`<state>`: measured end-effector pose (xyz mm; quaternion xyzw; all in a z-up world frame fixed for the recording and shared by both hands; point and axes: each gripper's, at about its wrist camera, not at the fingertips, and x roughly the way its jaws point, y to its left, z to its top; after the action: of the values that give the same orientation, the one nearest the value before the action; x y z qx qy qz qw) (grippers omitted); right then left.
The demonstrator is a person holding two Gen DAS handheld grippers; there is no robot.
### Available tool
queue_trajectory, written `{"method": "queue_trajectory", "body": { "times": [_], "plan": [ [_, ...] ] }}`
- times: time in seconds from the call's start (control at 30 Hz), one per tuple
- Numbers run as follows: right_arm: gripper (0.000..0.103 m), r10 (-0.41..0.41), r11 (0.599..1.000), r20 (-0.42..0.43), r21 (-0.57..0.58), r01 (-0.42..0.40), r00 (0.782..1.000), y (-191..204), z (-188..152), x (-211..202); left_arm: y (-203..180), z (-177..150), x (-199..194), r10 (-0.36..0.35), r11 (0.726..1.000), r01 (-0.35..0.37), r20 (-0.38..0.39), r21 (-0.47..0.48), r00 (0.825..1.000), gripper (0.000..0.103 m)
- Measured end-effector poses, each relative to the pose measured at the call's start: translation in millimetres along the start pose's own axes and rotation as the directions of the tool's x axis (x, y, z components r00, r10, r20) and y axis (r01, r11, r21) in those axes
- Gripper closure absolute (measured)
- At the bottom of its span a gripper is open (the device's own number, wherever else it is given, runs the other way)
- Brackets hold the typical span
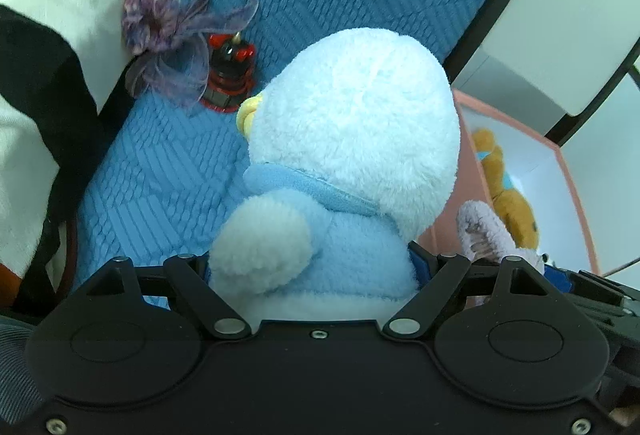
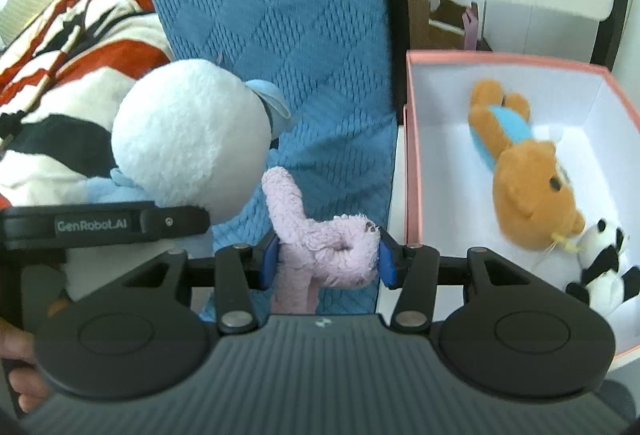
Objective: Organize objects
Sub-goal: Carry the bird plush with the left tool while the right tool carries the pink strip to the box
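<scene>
Your left gripper (image 1: 316, 275) has its fingers spread wide, clamped round the body of a pale blue plush (image 1: 344, 139); your right gripper (image 2: 326, 261) holds a pink plush (image 2: 324, 247) w/ fingers narrower. Both toys are off the blue sofa (image 2: 280, 35), prob. so you can carry them to the pink box (image 2: 412, 163) on your right. Inside it already: brown bear (image 2: 524, 171) & small black-and-white plush (image 2: 604, 267).
</scene>
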<state>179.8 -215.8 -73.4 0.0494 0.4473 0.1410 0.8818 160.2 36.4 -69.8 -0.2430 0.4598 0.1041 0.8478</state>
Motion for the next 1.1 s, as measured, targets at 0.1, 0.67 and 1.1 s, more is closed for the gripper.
{"method": "queue_trajectory", "body": {
  "times": [0.1, 0.67, 1.1],
  "plan": [
    [0.052, 0.006, 1.000, 0.026, 0.002, -0.006, 1.000, -3, 9, -12, -7, 6, -10, -0.022, 1.000, 0.022, 0.016, -0.015, 1.000, 0.022],
    [0.052, -0.016, 1.000, 0.167, 0.023, 0.012, 0.986, -52, 49, -70, -78, 41, -51, -0.108, 0.994, 0.107, 0.116, 0.016, 0.987, 0.022],
    [0.052, -0.075, 0.995, 0.233, 0.084, 0.057, 0.970, -114, 46, -100, -145, 42, -39, -0.146, 0.987, 0.137, 0.123, 0.081, 0.982, 0.022]
  ]
}}
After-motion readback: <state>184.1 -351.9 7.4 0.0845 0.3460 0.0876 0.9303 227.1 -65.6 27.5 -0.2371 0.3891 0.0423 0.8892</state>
